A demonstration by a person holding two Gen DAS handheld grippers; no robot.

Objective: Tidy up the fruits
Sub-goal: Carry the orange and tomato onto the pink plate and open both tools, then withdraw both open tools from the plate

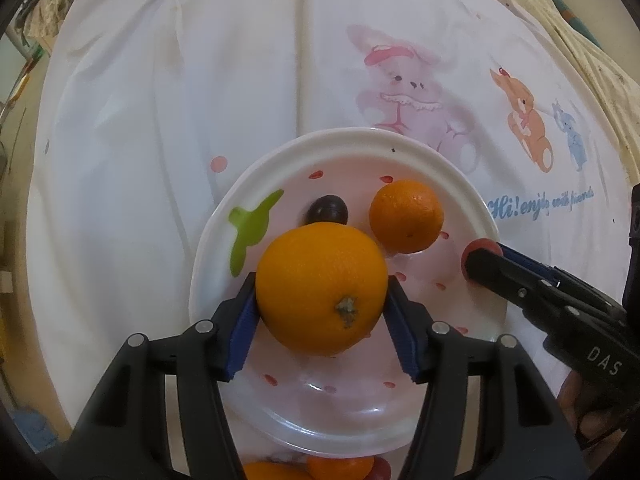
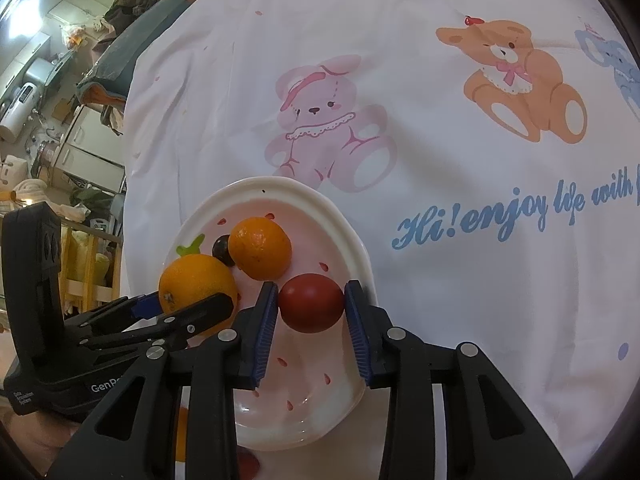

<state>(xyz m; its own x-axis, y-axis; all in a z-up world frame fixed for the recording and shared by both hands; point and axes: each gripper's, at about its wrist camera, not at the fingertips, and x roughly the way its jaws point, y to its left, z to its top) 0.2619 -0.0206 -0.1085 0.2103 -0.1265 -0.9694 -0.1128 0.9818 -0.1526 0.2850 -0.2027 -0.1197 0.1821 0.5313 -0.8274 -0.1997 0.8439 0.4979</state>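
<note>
Orange fruit [image 1: 321, 287] pinched in my left gripper [image 1: 320, 316], low over plate [image 1: 344, 140]. Red fruit [image 2: 311, 302] pinched in my right gripper [image 2: 311, 316] near plate's right rim. Judgement: set both down gently, release slowly, avoid nudging small orange [image 1: 406, 216] and dark grape [image 1: 327, 209] mid-plate.

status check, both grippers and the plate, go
Left gripper shut on big orange, over plate. Right gripper shut on red fruit. Small orange, dark grape already plated.
</note>
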